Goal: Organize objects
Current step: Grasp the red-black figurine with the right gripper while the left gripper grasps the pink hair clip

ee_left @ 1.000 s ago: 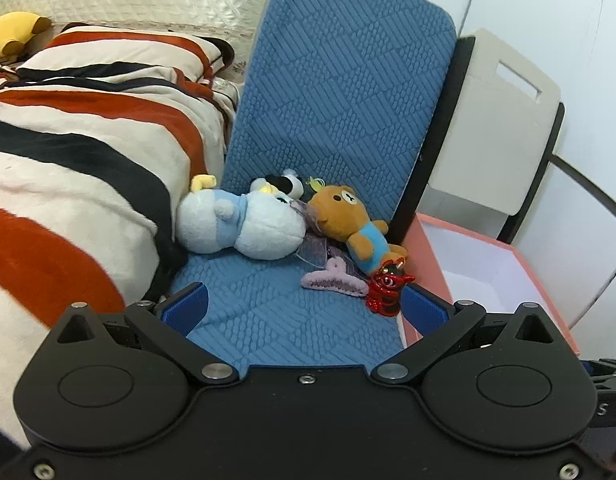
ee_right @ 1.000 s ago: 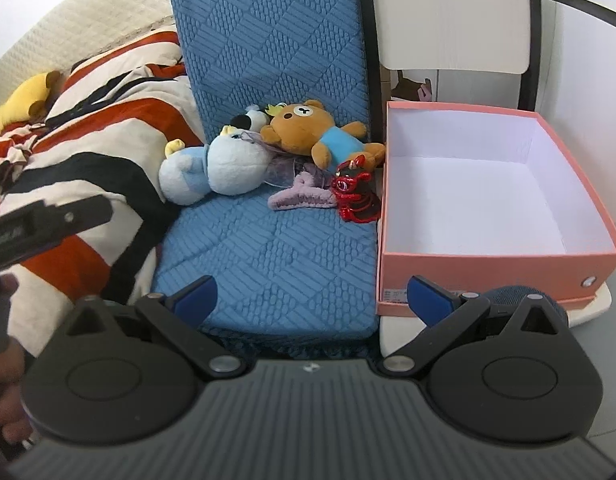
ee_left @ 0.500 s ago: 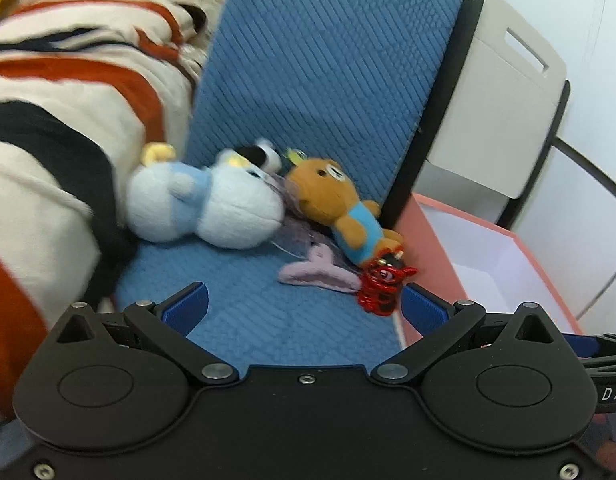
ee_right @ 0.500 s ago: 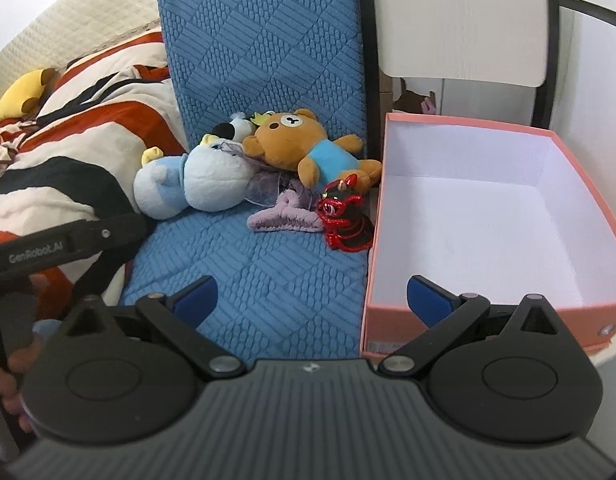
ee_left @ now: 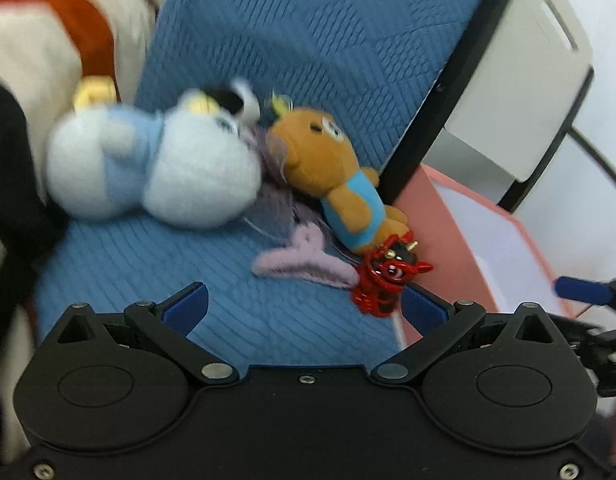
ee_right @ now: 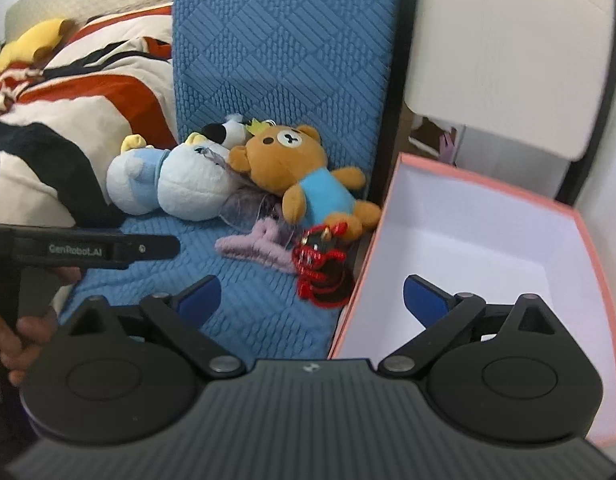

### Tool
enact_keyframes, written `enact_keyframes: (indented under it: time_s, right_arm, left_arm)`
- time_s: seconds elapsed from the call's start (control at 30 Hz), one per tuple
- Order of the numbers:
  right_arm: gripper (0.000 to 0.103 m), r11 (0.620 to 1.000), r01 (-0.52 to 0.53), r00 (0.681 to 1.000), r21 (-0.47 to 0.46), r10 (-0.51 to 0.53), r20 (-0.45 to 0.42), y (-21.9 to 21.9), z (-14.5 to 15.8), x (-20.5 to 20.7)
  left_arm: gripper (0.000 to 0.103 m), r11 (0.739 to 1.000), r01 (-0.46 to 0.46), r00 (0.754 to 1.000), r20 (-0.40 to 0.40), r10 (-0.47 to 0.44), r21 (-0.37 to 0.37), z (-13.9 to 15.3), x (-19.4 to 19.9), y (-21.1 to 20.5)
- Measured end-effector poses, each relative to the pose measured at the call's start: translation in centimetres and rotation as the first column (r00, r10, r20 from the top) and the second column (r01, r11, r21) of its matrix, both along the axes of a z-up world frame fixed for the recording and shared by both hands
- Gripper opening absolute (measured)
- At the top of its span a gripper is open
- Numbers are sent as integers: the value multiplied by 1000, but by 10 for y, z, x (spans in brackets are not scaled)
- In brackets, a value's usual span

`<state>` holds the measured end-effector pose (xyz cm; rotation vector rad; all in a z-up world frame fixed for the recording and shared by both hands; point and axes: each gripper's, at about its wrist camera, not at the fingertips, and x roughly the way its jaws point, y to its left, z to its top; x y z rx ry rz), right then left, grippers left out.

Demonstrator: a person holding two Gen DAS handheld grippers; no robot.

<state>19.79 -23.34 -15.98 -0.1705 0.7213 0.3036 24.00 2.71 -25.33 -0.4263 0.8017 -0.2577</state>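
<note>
On the blue quilted seat point(ee_left: 119, 276) lie a white-and-blue plush point(ee_left: 155, 168), a brown bear in a blue shirt point(ee_left: 332, 184), a lilac fuzzy hair claw point(ee_left: 303, 264) and a red charm point(ee_left: 388, 280). The charm rests against the pink box point(ee_left: 448, 216). My left gripper point(ee_left: 303, 306) hangs open just short of the claw and charm. My right gripper point(ee_right: 312, 294) is wide with its jaws closing. It straddles the wall of the box point(ee_right: 360, 272), with the red charm point(ee_right: 320, 268) just ahead of it and nothing pressed between its pads.
The box is white inside and holds nothing. A striped blanket point(ee_right: 67, 112) with a yellow plush point(ee_right: 31, 44) is piled to the left. A white chair back point(ee_right: 508, 60) rises behind the box. A hand point(ee_right: 23, 344) holds the left gripper's handle at the left edge.
Both grippers have moved in closer to the toys, which look larger now. The left one dropped lower toward the seat, and the right view has rolled so the box appears tilted.
</note>
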Motion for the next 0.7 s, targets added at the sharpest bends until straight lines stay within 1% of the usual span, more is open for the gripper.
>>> enact_keyframes:
  time_s: [0.03,0.17,0.27,0.33,0.37,0.4,0.43,0.5,0.57,0.63,0.7]
  right_arm:
    - [99,1000,-3,1000,-3,3,-2,1,-2,4]
    - [99,1000,3,1000,1,-3,-8,9,-8,20]
    - [95,999,-5,1000,-39,5,10,23,-14,31]
    - [86,998,-8,1000,-61,8,10,31,-19,40]
    - [83,998,-15,1000,-67,16,6,35,-22,44]
    - [78,997,-18,1000,-81,18,2,39,-26,49]
    - [74,995,-16,1000,-99,16,1,43,-29,55]
    - [71,993,-21,1000,-118,20,-7,48,-36,63]
    - [69,990,-26,999,-140,24,-21,49,-42,71]
    - [69,987,-32,999,-158,27,-30,49,-47,76]
    - [69,985,-34,999,-171,29,-36,48,-50,79]
  left_arm:
    - [102,1000,0,1000,-6,0,-12,-3,3,2]
    - [99,1000,13,1000,-22,-12,11,-14,20,3]
    - [94,999,23,998,-51,-21,40,-23,34,4]
    - [91,998,25,997,-69,-21,60,-29,46,5]
    - [90,998,31,997,-76,-27,57,-32,51,5]
    - [88,998,40,996,-81,-35,56,-34,56,6]
    - [85,997,46,996,-83,-41,59,-36,60,6]
    - [82,996,51,995,-93,-44,76,-41,69,7]
    - [75,994,62,993,-103,-52,91,-45,77,6]
    - [72,992,86,991,-110,-76,95,-48,84,5]
    - [72,990,117,988,-110,-108,82,-51,90,3]
